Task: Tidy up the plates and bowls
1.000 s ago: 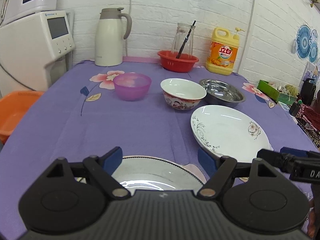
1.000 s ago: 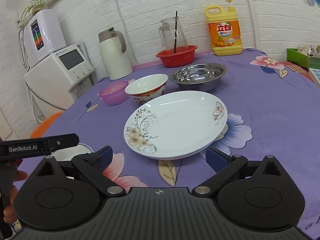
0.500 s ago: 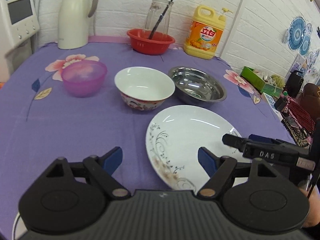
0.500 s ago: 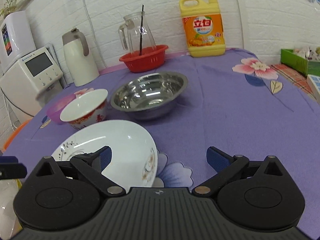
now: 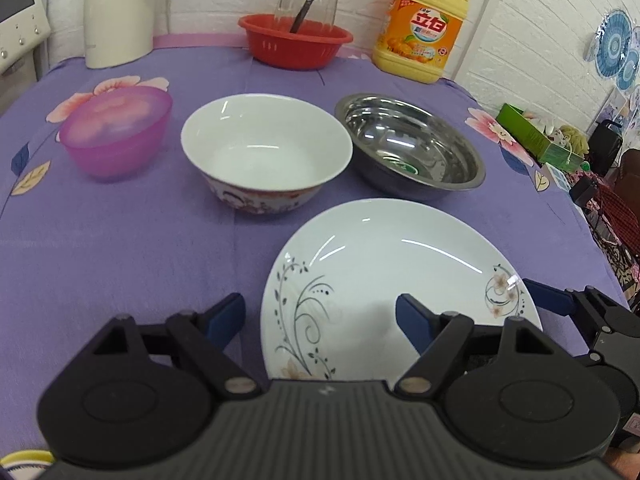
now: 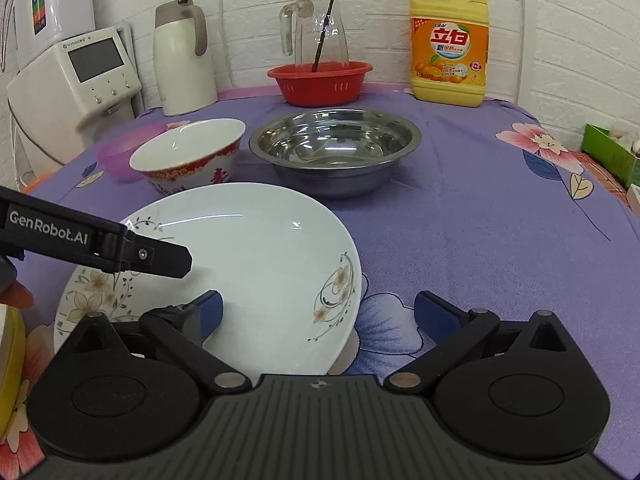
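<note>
Legible text, right wrist view: "GenRobot.AI" in white on the black finger of the left gripper [image 6: 96,246], entering from the left edge. Yellow detergent bottle [image 6: 449,42], upper right, orange label with large characters "立白"; smaller print on it unreadable. White appliance [image 6: 86,80], upper left, carries a small grey brand line above its screen, too small to read. Left wrist view: same bottle [image 5: 424,30], "立白" legible.

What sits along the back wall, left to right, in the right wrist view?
Dispenser → thermos → red basket holding the glass jug → detergent bottle.
</note>
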Motion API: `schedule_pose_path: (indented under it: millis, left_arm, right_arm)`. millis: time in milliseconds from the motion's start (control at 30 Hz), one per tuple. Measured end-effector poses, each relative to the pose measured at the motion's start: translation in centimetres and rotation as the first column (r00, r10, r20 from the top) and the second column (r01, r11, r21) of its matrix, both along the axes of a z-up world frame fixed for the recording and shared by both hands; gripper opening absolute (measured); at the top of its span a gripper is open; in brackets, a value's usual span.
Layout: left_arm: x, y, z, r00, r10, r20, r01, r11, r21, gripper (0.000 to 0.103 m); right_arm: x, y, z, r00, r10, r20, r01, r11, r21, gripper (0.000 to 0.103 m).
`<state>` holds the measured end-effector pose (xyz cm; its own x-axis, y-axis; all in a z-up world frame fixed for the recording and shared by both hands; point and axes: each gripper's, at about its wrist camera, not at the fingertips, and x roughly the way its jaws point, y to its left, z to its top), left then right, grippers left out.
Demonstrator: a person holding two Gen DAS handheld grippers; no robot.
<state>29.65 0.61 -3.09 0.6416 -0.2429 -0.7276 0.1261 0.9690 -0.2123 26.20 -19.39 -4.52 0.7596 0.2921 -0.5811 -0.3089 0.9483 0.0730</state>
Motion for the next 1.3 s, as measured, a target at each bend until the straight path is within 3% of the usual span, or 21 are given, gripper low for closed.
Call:
schedule_pose_path:
  millis: [233,367,533,1100,1300]
  left_arm:
    - [-0.5,-1.2,-0.3,0.999,-0.036,0.024,0.034,0.996,0.084,0.078]
    - [-0.8,-2.3,-0.4,0.997,-0.075,0.033,0.071,0.991,0.111,0.072]
    - [-0.7,-1.8,-0.2,0.996,-0.083,0.023,0.081,0.993,0.082,0.064]
    - [-0.8,-1.9,-0.3,0.997,-0.068,0.038,0.065,0.995,0.080,0.062]
    - [-1.4,-1.6,0.5,0.998,-0.042,0.048,0.041,0.999,0.031,0.056]
  right_arm:
    - [-0.1,0.1,0.1,1.000,0.005,-0.003,-0.005,1.000,-0.005,0.103]
    - [-0.7,1.1,0.2,0.997,0.071,-0.008,-0.071,0.997,-0.009,0.103]
    - [-1.3,2.4,0.2,0.995,0.104,0.002,-0.104,0.995,-0.009,0.103]
    - [-1.1,2.2,0.3,0.997,0.082,0.014,-0.082,0.997,0.003,0.103]
    - [-1.4,2.1,0.7,0.999,0.037,0.004,-0.037,0.999,0.014,0.103]
